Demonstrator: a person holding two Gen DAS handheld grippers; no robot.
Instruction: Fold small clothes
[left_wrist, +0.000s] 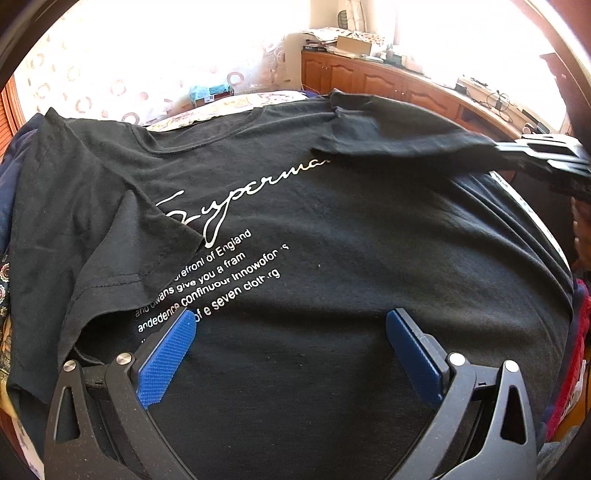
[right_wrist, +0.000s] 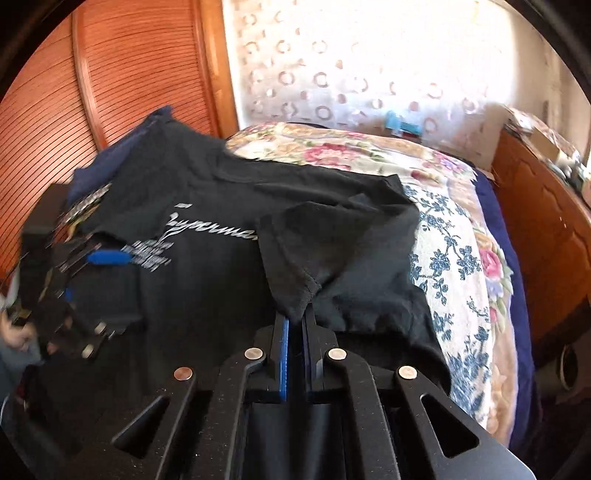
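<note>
A black T-shirt (left_wrist: 332, 229) with white "Superman" lettering lies spread face up on the bed. Its left sleeve (left_wrist: 122, 251) is folded in over the chest. My left gripper (left_wrist: 288, 321) is open, hovering over the shirt's lower middle, holding nothing. My right gripper (right_wrist: 299, 317) is shut on the right sleeve (right_wrist: 314, 254) and holds it lifted above the shirt (right_wrist: 207, 280). In the left wrist view the right gripper (left_wrist: 546, 158) shows at the right edge with the sleeve (left_wrist: 399, 136) stretched from it. The left gripper (right_wrist: 92, 273) shows blurred at the left of the right wrist view.
A floral bedspread (right_wrist: 450, 236) covers the bed beyond the shirt. A navy garment (right_wrist: 122, 155) lies under the shirt's far side. Red cloth (left_wrist: 576, 354) sits at the right. A wooden wardrobe (right_wrist: 129, 74) and wooden cabinets (left_wrist: 369, 81) stand around the bed.
</note>
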